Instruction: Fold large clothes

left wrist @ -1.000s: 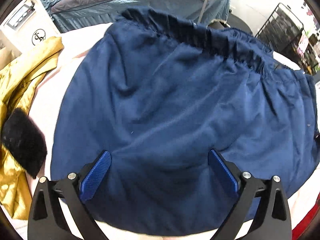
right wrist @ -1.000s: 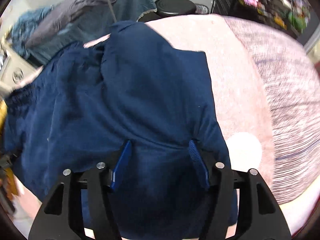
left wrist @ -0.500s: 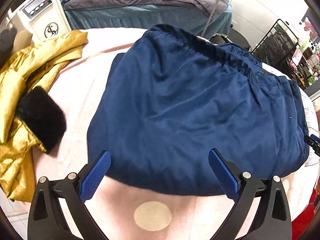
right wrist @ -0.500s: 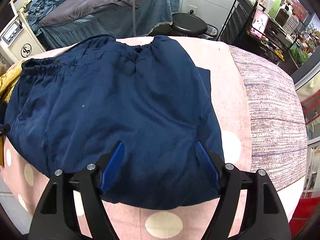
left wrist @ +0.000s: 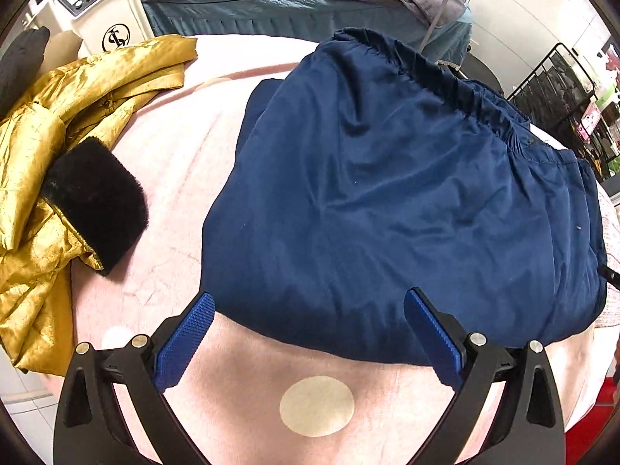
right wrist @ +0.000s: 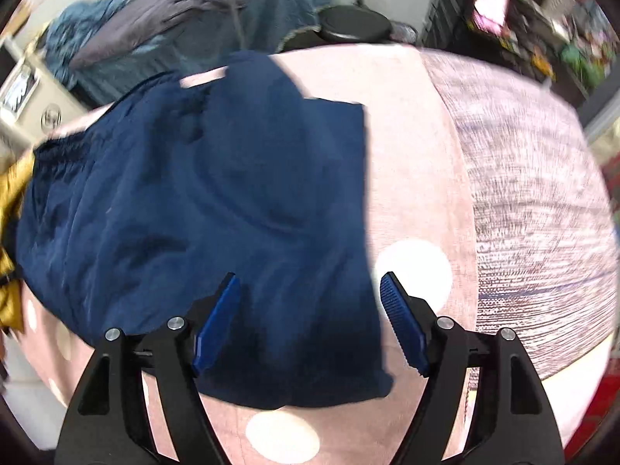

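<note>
The navy garment (left wrist: 387, 201) is seen folded into a bulky bundle on the pink dotted bed cover (left wrist: 174, 162), its elastic band at 1 o'clock in the left wrist view. The left hand-held gripper (left wrist: 310, 333) is spread wide, nothing pinched, hovering at the bundle's near edge. The right hand-held gripper (right wrist: 310, 321) is opening, its pads clear of the cloth, over the garment's right corner at 6 o'clock.

Risks judged: slippery fabric may spring open once released, spoiling the fold. The lower layer peeking out at 11 o'clock suggests uneven edges. The gold jacket (left wrist: 58, 147) at 9 o'clock could be snagged if the bundle is pushed sideways.
</note>
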Tool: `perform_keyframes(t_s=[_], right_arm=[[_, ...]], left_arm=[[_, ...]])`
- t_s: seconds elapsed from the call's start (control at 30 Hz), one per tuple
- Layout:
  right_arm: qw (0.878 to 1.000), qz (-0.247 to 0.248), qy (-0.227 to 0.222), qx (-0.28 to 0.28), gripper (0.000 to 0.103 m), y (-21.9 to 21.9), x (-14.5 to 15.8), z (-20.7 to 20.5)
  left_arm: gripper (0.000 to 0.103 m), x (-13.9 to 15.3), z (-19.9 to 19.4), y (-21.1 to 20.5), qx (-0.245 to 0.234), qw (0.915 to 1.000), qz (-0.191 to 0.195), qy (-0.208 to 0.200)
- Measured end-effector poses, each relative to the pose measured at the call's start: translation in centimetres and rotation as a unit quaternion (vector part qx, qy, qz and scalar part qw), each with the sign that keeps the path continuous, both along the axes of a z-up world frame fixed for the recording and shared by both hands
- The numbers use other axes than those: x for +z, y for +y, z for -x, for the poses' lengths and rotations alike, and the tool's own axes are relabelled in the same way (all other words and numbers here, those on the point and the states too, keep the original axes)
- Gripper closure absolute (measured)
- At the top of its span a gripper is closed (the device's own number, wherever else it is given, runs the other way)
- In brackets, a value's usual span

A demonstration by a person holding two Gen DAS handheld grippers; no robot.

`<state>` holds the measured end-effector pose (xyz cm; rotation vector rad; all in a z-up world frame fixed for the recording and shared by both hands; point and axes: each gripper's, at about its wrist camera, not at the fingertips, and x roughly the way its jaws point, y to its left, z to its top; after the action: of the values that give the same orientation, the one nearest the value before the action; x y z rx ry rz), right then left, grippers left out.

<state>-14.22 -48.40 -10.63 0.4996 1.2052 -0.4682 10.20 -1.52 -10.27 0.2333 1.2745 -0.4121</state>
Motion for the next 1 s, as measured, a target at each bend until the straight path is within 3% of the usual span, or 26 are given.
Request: perform_keyframes(t_s=[0.13, 0.37, 0.53, 0.67, 0.8, 1.0], right_arm=[[0.987, -0.145, -0.048, -0.048, 0.026, -4.7, -3.3, 1.3], [0.962, -0.258, -0.07, -0.047, 0.024, -7.9, -7.9, -0.5], [0.957, -0.272, -0.098, -0.033, 0.02, -7.4, -8.3, -3.1], [0.97, -0.23, -0.075, -0.021, 0.02, -5.9, -8.2, -4.3], [0.97, -0.226, -0.086, -0.012, 0.02, -5.8, -8.2, -4.1], [0.973, -0.215, -0.08, -0.015, 0.02, -5.6, -8.2, -4.0]], left_arm=[[0.007, -0.2, 0.1, 0.6, -0.007, 0.9999, -0.007, 0.005], [0.007, 0.0, -0.7, 1.2, -0.007, 0.9999, -0.007, 0.009], [0.007, -0.1, -1.5, 1.2, -0.005, 0.9998, 0.008, 0.02], [0.007, -0.3, -2.8, 1.3, -0.006, 0.9991, 0.027, 0.032], [0.007, -0.2, -5.2, 1.5, -0.006, 0.9987, 0.039, 0.033], [0.006, -0.9, -8.8, 1.2, -0.025, 0.9993, 0.02, 0.018]])
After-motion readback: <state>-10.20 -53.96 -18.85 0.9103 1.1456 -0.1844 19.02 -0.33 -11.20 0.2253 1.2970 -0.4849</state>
